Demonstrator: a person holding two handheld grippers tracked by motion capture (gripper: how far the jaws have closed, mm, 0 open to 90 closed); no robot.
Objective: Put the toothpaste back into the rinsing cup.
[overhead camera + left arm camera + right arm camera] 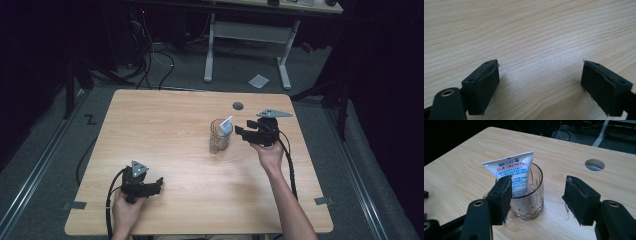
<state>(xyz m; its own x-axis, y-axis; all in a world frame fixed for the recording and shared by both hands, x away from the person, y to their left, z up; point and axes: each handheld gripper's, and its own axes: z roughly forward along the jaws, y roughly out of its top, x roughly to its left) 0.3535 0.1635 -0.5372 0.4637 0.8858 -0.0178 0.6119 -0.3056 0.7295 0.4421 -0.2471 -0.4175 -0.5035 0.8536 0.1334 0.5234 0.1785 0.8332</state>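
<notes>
Resting near the table's front edge, the left gripper (pixel 159 184) is gaping, holding nothing. Farther off, the right gripper (pixel 239 132) is hovering wide open, empty, just beside the white, soft-looking plastic tube (pixel 511 173) leaning in the clear, breakable cut-glass tumbler (pixel 529 202); best pinched at its flat crimped end. The round cable hole (pixel 594 164) beyond obstructs nothing.

Dim room – grey floor (pixel 240 75), white-legged desk (pixel 250 30) behind, cables (pixel 150 55), perhaps paper (pixel 258 80) lying there
</notes>
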